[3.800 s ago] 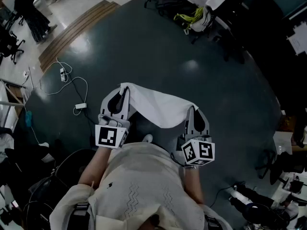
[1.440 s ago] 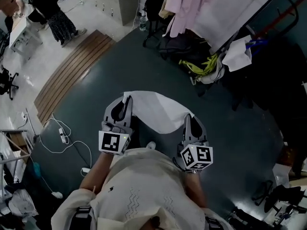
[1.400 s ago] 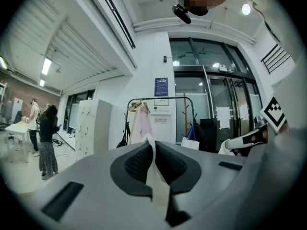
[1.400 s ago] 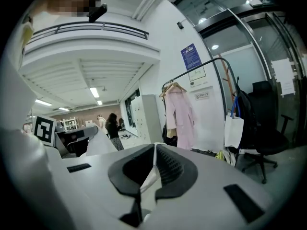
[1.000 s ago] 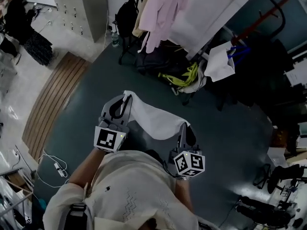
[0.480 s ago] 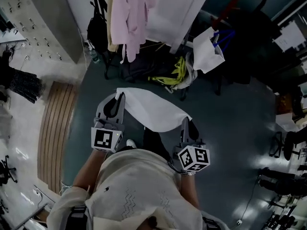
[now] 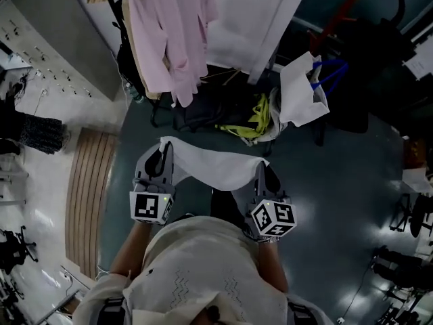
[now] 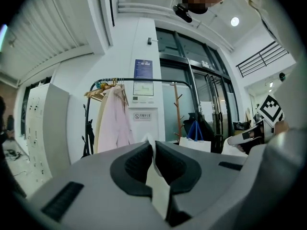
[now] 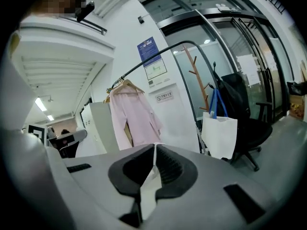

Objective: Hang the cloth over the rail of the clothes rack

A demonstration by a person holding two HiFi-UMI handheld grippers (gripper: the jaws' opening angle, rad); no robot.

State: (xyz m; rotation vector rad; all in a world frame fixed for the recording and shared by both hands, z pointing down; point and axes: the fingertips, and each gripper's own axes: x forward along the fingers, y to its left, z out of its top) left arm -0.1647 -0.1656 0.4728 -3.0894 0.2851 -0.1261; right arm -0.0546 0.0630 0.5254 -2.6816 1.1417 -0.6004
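A white cloth (image 7: 215, 164) hangs stretched between my two grippers in front of the person's chest. My left gripper (image 7: 164, 145) is shut on its left corner, and a strip of cloth (image 8: 156, 181) shows pinched between its jaws. My right gripper (image 7: 262, 165) is shut on the right corner of the cloth (image 9: 148, 183). Ahead stands the clothes rack with a black curved rail (image 8: 144, 80), also in the right gripper view as the rail (image 9: 160, 52). A pink shirt (image 7: 169, 29) hangs from it on a hanger.
A white tote bag (image 7: 301, 90) with blue handles hangs on a dark office chair (image 9: 247, 123) right of the rack. A wooden coat stand (image 8: 176, 110) rises behind. Bags and a yellow-green item (image 7: 254, 117) lie at the rack's foot. A wooden ramp (image 7: 88, 198) lies at left.
The view has swung from open floor toward the clothes rack, which is now close ahead. Both grippers keep hold of the cloth, stretched between them as before.
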